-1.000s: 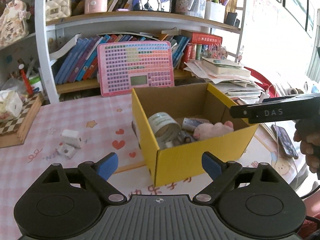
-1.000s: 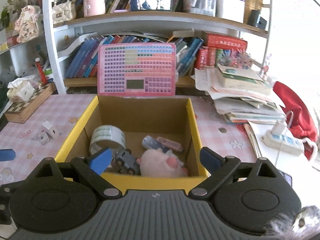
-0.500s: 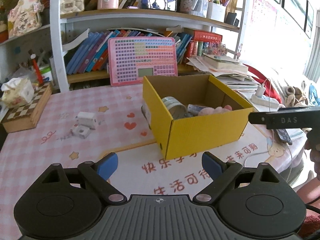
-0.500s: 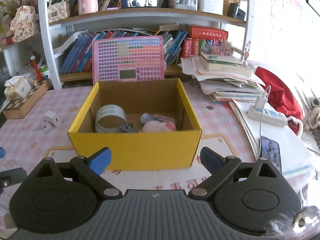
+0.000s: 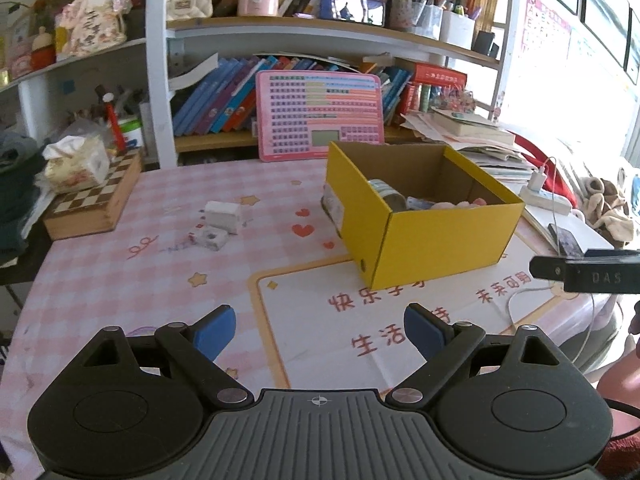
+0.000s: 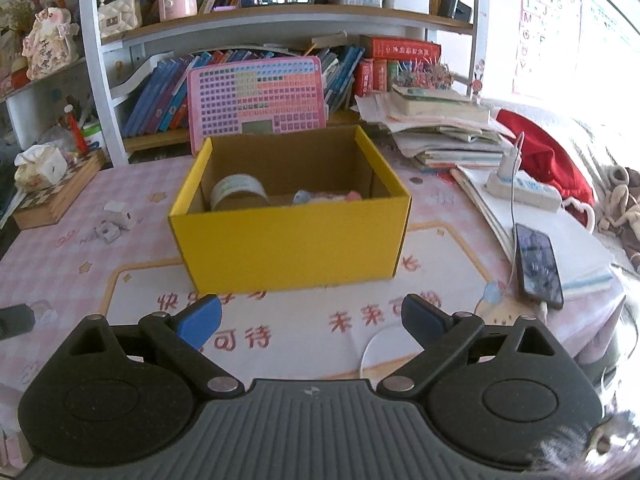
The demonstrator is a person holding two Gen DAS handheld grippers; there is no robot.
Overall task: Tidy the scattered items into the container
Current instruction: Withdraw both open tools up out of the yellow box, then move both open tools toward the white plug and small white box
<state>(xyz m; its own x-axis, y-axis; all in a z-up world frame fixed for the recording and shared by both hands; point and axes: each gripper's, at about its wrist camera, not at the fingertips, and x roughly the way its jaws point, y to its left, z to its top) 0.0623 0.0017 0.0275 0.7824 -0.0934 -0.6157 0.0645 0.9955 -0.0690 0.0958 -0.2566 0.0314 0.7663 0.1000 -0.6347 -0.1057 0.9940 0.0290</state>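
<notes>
A yellow cardboard box [image 5: 440, 240] [image 6: 292, 236] stands open-topped on the pink table. Inside it lie a tape roll [image 5: 386, 196] [image 6: 238, 192], a pink plush [image 6: 352, 197] and other small items, partly hidden by the wall. Two small white items [image 5: 222, 212] [image 5: 210, 238] lie on the cloth left of the box. My left gripper [image 5: 318, 330] hangs open and empty over the mat, well in front of the box. My right gripper [image 6: 310, 318] is also open and empty, facing the box's front wall from a distance.
A pink keyboard toy [image 6: 256, 100] leans on the bookshelf behind the box. A chessboard box [image 5: 96, 204] with a tissue pack sits far left. Stacked books, a power strip [image 6: 524, 192] and a charging phone [image 6: 536, 264] lie to the right. A clear round disc [image 6: 384, 348] rests on the mat.
Both grippers have drawn back from the box, which now looks smaller and farther off. More of the printed mat shows in front of it. Both stay open.
</notes>
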